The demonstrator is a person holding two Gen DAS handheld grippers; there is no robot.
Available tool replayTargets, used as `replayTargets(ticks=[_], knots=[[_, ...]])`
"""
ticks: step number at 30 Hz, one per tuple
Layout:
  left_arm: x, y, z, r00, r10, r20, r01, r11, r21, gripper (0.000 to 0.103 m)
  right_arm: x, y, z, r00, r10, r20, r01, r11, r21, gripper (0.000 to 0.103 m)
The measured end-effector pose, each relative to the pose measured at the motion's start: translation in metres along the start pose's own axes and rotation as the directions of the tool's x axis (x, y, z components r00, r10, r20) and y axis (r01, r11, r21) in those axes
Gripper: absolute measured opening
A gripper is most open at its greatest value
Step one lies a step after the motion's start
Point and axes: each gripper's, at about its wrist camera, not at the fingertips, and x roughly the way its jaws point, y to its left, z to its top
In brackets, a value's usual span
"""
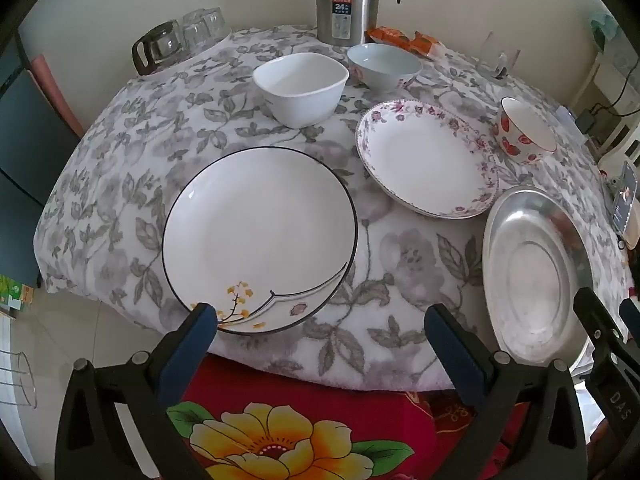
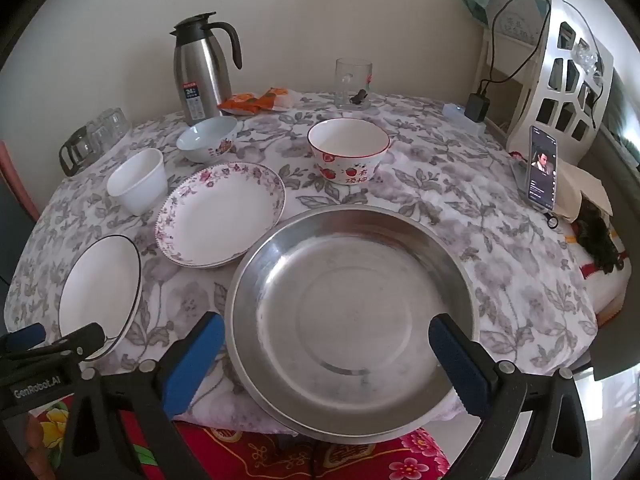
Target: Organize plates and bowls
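A black-rimmed white plate with a yellow flower lies near the table's front edge, and my open left gripper hovers over that edge, its left finger above the plate's rim. The steel dish sits under my open right gripper, with nothing held. Behind them lie a pink floral-rimmed plate, a white square bowl, a pale blue bowl and a strawberry-print bowl.
A steel flask, upturned glasses, a glass mug and orange snack packets line the back of the table. A lit phone leans on a white rack at the right. A red flowered cloth hangs below the front edge.
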Motion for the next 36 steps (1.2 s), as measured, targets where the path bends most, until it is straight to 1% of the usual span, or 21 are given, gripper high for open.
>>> replayTargets(ticks=[8, 10, 11, 12, 14, 17, 19, 22, 25, 29, 36], knots=[[0.001, 0.004, -0.006, 1.0, -0.005, -0.015, 0.004, 0.999, -0.05, 0.103, -0.001, 0.001, 0.0, 1.0, -0.001, 0.01, 0.001, 1.0, 0.005, 0.103], [-0.002, 0.002, -0.011, 1.0, -0.003, -0.004, 0.003, 0.999, -0.043, 0.103, 0.005, 0.004, -0.001, 1.0, -0.004, 0.001, 0.004, 1.0, 0.007, 0.103], [0.0, 0.003, -0.009, 1.0, 0.0, -0.013, 0.0, 0.999, -0.039, 0.103, 0.006, 0.004, -0.002, 1.0, -0.008, -0.003, 0.008, 1.0, 0.012, 0.103], [0.006, 0.009, 0.0, 0.999, -0.003, -0.036, 0.001, 0.999, -0.038, 0.103, 0.006, 0.004, -0.003, 1.0, -0.014, -0.007, 0.014, 1.0, 0.016, 0.103], [0.005, 0.01, 0.001, 0.999, -0.002, -0.033, 0.0, 0.999, -0.042, 0.103, 0.003, 0.002, 0.0, 1.0, -0.011, -0.012, 0.011, 1.0, 0.02, 0.103], [0.006, 0.01, 0.002, 0.999, 0.017, -0.037, -0.019, 0.998, -0.056, 0.103, -0.001, 0.003, -0.001, 1.0, -0.011, 0.004, 0.011, 1.0, 0.012, 0.103], [0.006, 0.008, 0.001, 0.999, 0.001, -0.04, -0.004, 0.998, -0.061, 0.103, 0.003, 0.001, 0.0, 1.0, 0.011, -0.013, -0.011, 1.0, 0.013, 0.103], [0.008, 0.007, 0.003, 0.999, 0.008, -0.049, -0.01, 0.999, -0.053, 0.103, 0.008, -0.004, -0.001, 0.999, 0.026, -0.035, -0.025, 0.999, 0.035, 0.103], [0.009, 0.007, 0.002, 0.999, 0.001, -0.054, -0.003, 0.999, -0.047, 0.103, 0.006, -0.006, -0.001, 0.999, 0.031, -0.019, -0.03, 0.998, 0.054, 0.103], [0.01, 0.008, 0.002, 0.998, -0.01, -0.055, 0.007, 0.999, -0.045, 0.103, 0.008, -0.005, -0.001, 0.999, 0.031, -0.03, -0.029, 0.998, 0.056, 0.103], [0.011, 0.006, 0.002, 0.998, -0.008, -0.061, 0.006, 0.999, -0.041, 0.103, 0.008, -0.004, -0.001, 0.999, 0.036, -0.026, -0.034, 0.998, 0.046, 0.103]])
